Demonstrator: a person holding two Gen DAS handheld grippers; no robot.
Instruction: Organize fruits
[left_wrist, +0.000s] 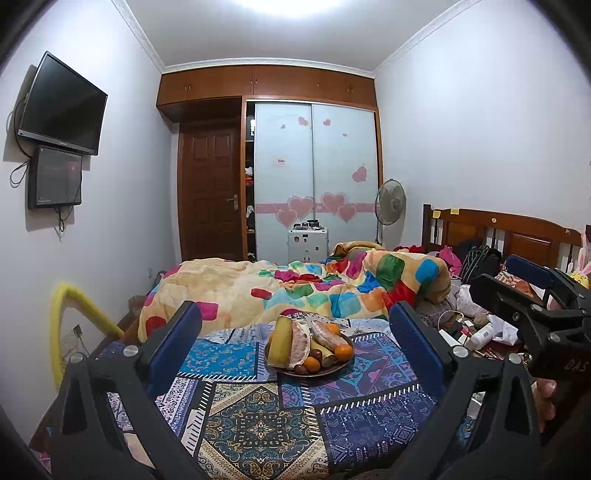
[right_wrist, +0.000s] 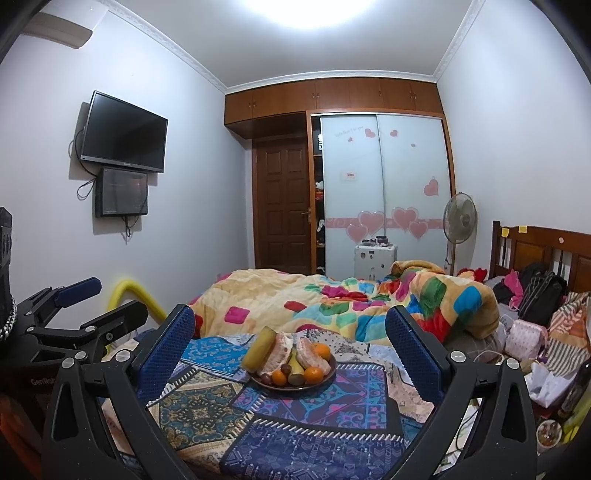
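A brown plate (left_wrist: 334, 370) (right_wrist: 329, 376) of fruit sits on a patterned blue cloth (left_wrist: 258, 417) (right_wrist: 295, 424). On it lie a yellow-green rind piece (left_wrist: 280, 341) (right_wrist: 258, 349), peeled pomelo segments (left_wrist: 300, 343) (right_wrist: 279, 352), oranges (left_wrist: 343, 351) (right_wrist: 313, 374), a banana (right_wrist: 295, 363) and small dark fruits. My left gripper (left_wrist: 295, 332) is open and empty, short of the plate. My right gripper (right_wrist: 290, 332) is open and empty, also short of it. The right gripper shows at the left view's right edge (left_wrist: 517, 291); the left gripper shows at the right view's left edge (right_wrist: 96, 299).
A colourful rumpled blanket (left_wrist: 314, 291) (right_wrist: 332, 299) lies behind the plate. Clutter of bags and clothes (right_wrist: 535, 314) fills the right side by the wooden headboard (left_wrist: 517, 229). A yellow padded bar (left_wrist: 81, 306) stands at left. Wardrobe, fan and wall screens lie beyond.
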